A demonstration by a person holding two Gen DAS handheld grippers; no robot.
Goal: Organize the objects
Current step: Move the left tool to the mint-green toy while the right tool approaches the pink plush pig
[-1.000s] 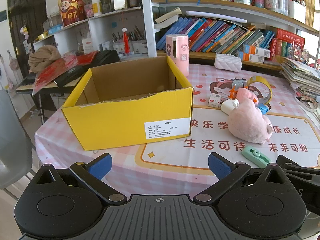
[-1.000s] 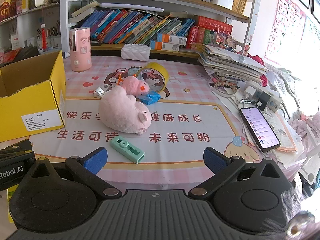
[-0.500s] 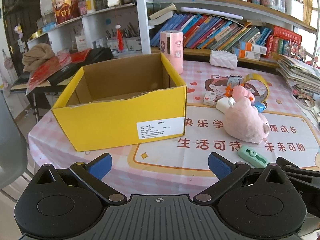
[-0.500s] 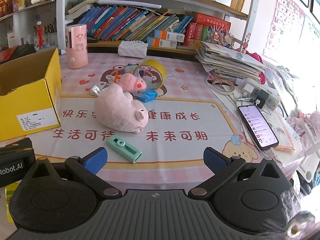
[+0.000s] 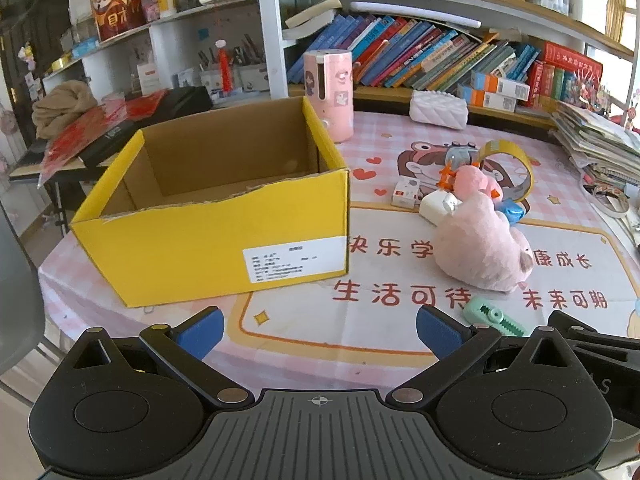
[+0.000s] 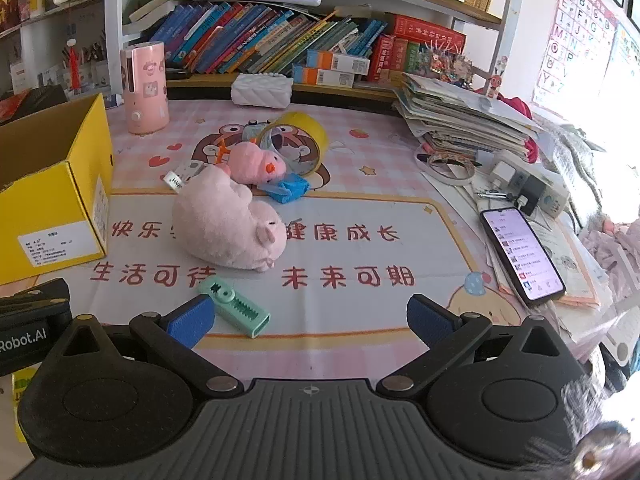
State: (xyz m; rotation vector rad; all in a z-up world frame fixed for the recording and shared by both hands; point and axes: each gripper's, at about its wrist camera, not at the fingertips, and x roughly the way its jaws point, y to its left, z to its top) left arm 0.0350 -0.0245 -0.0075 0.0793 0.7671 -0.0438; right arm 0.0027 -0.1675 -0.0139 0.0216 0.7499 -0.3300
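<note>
An open yellow cardboard box (image 5: pixel 208 248) stands on the table's left, also at the left edge of the right wrist view (image 6: pixel 52 200); what I see of its inside is bare. A large pink plush pig (image 6: pixel 228 232) lies mid-table, also seen in the left wrist view (image 5: pixel 480 248). Behind it are a small pink plush (image 6: pixel 256 162), a yellow tape roll (image 6: pixel 300 136) and a blue wrapper (image 6: pixel 288 190). A mint green stapler (image 6: pixel 236 306) lies just ahead of my right gripper (image 6: pixel 310 320). My left gripper (image 5: pixel 320 332) and my right gripper are open, empty, near the front edge.
A pink cylinder (image 6: pixel 144 88) and white quilted pouch (image 6: pixel 262 88) stand at the back. A phone (image 6: pixel 520 256), chargers (image 6: pixel 528 188) and stacked papers (image 6: pixel 460 116) crowd the right side. Small white boxes (image 5: pixel 406 194) lie by the plush. Bookshelves (image 6: pixel 280 44) run behind.
Both grippers have drawn back and risen slightly, so the box, pig and stapler sit a little lower and further off. Nothing was taken hold of; both stay open.
</note>
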